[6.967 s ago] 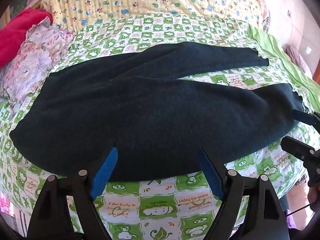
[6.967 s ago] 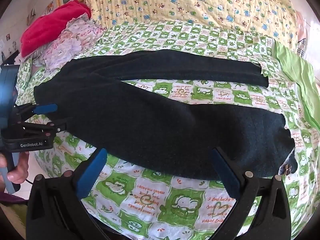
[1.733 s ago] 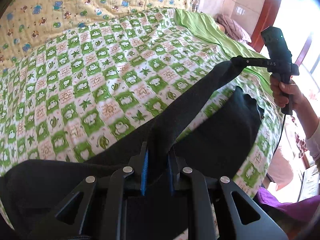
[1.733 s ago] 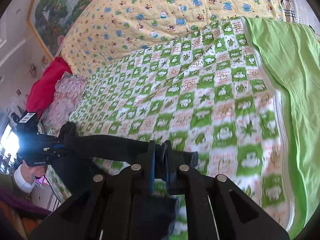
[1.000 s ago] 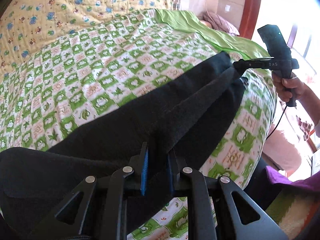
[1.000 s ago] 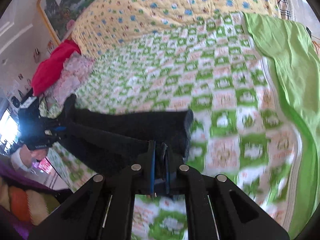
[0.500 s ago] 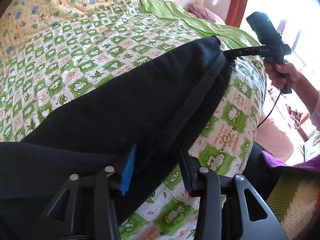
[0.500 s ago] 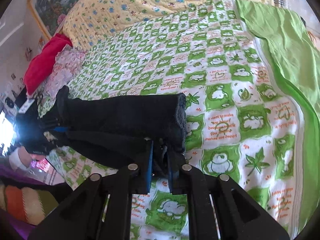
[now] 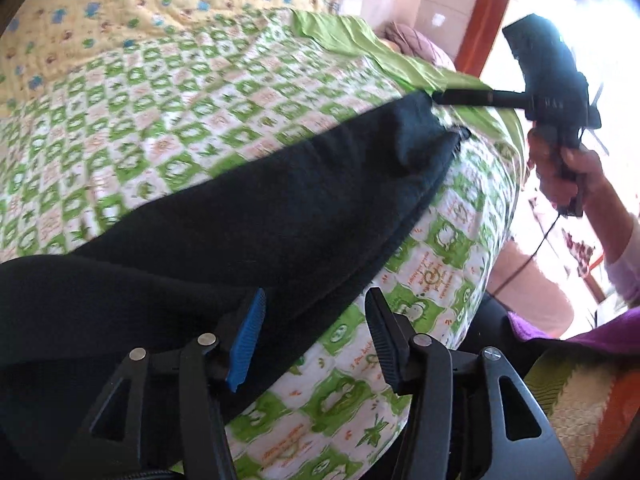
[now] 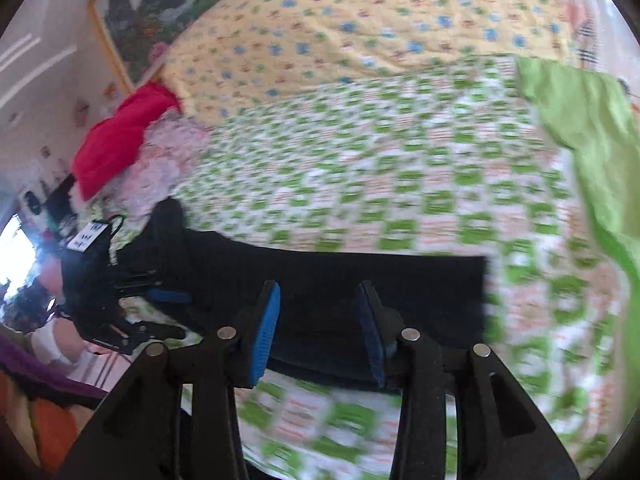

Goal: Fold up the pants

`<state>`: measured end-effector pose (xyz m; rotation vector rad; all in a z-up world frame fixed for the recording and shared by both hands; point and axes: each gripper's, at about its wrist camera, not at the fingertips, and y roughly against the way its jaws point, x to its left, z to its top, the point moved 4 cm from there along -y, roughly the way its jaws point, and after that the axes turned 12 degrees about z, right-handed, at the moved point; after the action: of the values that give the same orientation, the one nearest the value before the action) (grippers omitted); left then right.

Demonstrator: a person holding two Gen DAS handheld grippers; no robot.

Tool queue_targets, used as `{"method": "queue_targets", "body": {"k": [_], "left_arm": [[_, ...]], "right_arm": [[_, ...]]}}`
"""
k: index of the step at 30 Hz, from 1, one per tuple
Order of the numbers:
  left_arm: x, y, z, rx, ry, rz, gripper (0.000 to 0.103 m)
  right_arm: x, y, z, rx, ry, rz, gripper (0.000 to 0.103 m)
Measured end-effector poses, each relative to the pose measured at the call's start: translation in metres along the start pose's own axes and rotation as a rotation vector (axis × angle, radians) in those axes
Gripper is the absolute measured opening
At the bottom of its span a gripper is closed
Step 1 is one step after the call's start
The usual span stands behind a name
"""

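The dark pants [image 9: 248, 236] lie folded lengthwise, one leg on the other, along the near edge of the bed. My left gripper [image 9: 316, 328] is open over the waist end, empty. My right gripper [image 10: 318, 318] is open over the leg-cuff end of the pants [image 10: 328, 280], empty. In the left wrist view the right gripper [image 9: 452, 98] shows at the far cuff end. In the right wrist view the left gripper [image 10: 160, 312] shows at the waist end.
A green-and-white checked quilt [image 9: 160, 92] covers the bed. A yellow quilt [image 10: 340, 28] lies behind it. A plain green sheet [image 10: 588, 120] lies at the right. A red cloth [image 10: 120, 136] and a floral cloth [image 10: 160, 164] lie at the left.
Both grippers carried the far leg over onto the near leg, then opened and let go. Both have since drawn back a little from the pants.
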<state>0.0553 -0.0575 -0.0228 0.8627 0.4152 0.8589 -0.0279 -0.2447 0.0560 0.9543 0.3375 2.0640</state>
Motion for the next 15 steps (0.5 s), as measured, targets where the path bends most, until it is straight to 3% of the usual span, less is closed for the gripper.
{"method": "queue_targets", "body": {"k": [8,15], "left_arm": [[0.056,0.027,-0.006,-0.040,0.138,0.090,0.053],[0.128,0.050,-0.022,-0.059,0.316,0.175,0.053]], "right_arm": [[0.043,-0.078,0.008,0.082,0.028,0.144,0.042],[0.072,-0.124,0.021,0.135,0.047,0.232,0.042]]}}
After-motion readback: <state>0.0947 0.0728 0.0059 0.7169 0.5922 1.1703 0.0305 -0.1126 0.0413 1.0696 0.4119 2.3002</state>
